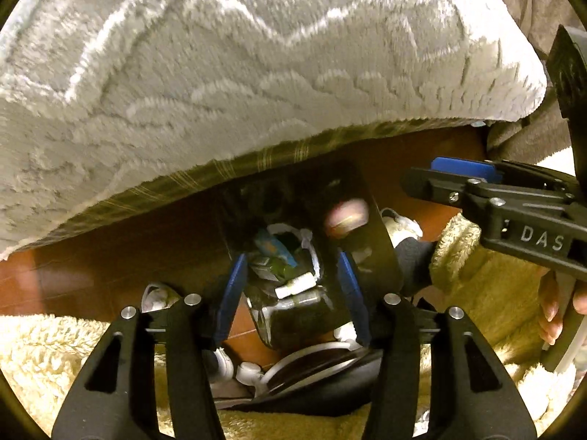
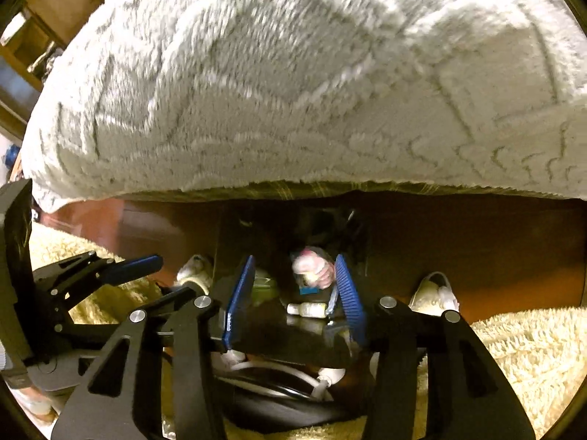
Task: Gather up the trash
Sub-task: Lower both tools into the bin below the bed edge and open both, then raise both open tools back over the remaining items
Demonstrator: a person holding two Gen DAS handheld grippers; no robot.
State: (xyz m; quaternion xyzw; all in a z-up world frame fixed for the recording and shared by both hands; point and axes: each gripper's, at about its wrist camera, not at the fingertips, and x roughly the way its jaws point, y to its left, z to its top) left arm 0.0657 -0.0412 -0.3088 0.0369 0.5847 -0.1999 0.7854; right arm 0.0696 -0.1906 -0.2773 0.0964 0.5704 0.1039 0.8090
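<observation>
A black trash bin (image 1: 370, 220) stands on the wooden floor below both grippers, holding wrappers and small bottles (image 1: 297, 286). A blurred pink and yellow wrapper (image 1: 346, 216) is in mid-air over the bin's opening; it also shows in the right wrist view (image 2: 312, 267). My left gripper (image 1: 291, 293) is open and empty above the bin. My right gripper (image 2: 295, 300) is open above the bin (image 2: 256, 333); it appears at the right of the left wrist view (image 1: 458, 172). The left gripper shows in the right wrist view (image 2: 141, 266).
A thick white-grey patterned rug (image 1: 238, 73) lies beyond the bin with its edge on the brown wooden floor (image 1: 73, 275). A person's fuzzy cream trousers (image 1: 488, 293) and white slippers (image 2: 436, 293) flank the bin. Wooden furniture (image 2: 44, 18) stands at far left.
</observation>
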